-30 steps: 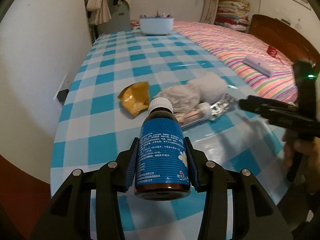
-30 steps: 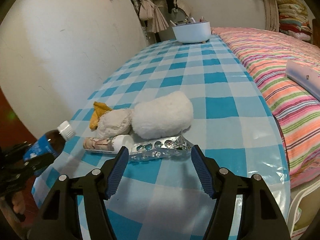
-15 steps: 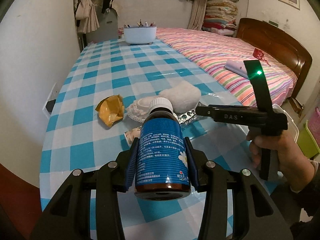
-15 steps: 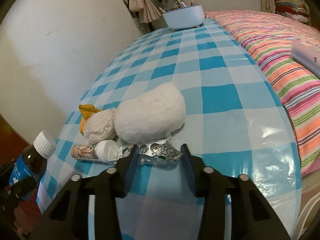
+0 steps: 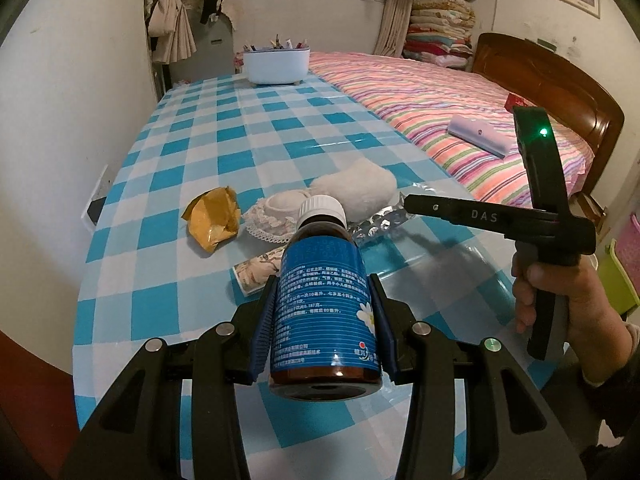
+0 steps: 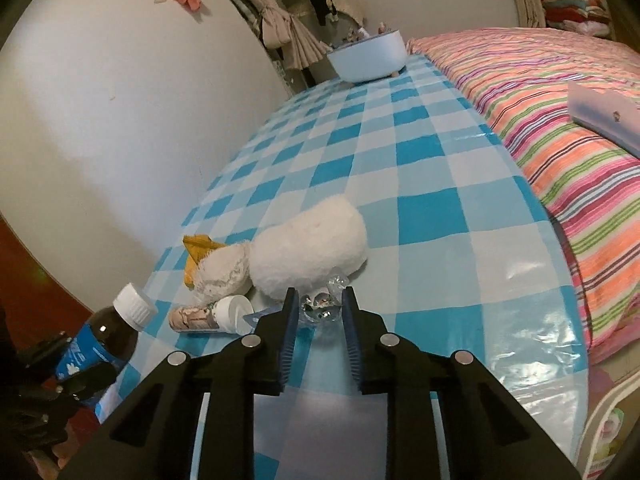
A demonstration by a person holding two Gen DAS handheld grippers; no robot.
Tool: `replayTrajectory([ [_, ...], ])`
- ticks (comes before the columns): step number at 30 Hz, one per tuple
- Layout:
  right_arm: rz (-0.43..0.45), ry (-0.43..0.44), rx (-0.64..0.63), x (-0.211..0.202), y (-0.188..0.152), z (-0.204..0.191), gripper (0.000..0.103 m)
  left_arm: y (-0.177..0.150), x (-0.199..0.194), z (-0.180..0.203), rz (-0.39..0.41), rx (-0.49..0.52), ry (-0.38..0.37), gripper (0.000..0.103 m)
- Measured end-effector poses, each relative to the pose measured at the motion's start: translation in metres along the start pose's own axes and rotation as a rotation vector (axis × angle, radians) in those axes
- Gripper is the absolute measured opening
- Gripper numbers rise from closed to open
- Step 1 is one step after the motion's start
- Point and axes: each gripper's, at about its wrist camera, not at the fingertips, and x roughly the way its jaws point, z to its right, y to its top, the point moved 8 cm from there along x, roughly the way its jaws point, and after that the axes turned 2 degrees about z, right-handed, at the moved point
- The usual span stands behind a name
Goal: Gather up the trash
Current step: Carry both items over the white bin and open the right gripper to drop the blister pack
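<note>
Left wrist view: the left gripper [image 5: 324,320] has its jaws pressed against the sides of a brown medicine bottle [image 5: 325,312] with a blue label and white cap, held above the near edge of the table [image 5: 192,128] with its blue-and-white checked cloth. Beyond the bottle the trash lies in a cluster: a crumpled yellow wrapper [image 5: 214,224] to the left, a white lace-edged piece [image 5: 276,216] just right of it, a fluffy white pad [image 5: 356,186] behind, a small patterned tube [image 5: 258,274] nearest the bottle, and a silver blister pack [image 5: 378,224] to the right. The right gripper [image 5: 408,202] reaches in from the right, a hand [image 5: 560,304] on its handle, its tip at the blister pack. A white basin [image 5: 277,65] stands at the far end of the table, and a striped bed [image 5: 440,100] runs along the right.

Right wrist view: the right gripper [image 6: 320,310] has its jaws drawn close, pinching the blister pack [image 6: 320,302] between the blue pads, just in front of the fluffy pad [image 6: 308,248]. The tube [image 6: 208,316] lies to the left with its white cap toward the gripper, the lace piece [image 6: 222,268] and yellow wrapper [image 6: 196,254] behind it. At the far left the bottle [image 6: 100,340] sits in the left gripper, off the table edge. The basin [image 6: 368,58] is far off.
</note>
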Motion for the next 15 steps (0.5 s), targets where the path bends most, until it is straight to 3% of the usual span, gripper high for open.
replayTrajectory([
  [15,0.118,0.007,0.048,-0.060,0.013,0.027,0.021,0.012,0.006,0.033,0.009,0.046,-0.041,0.042],
])
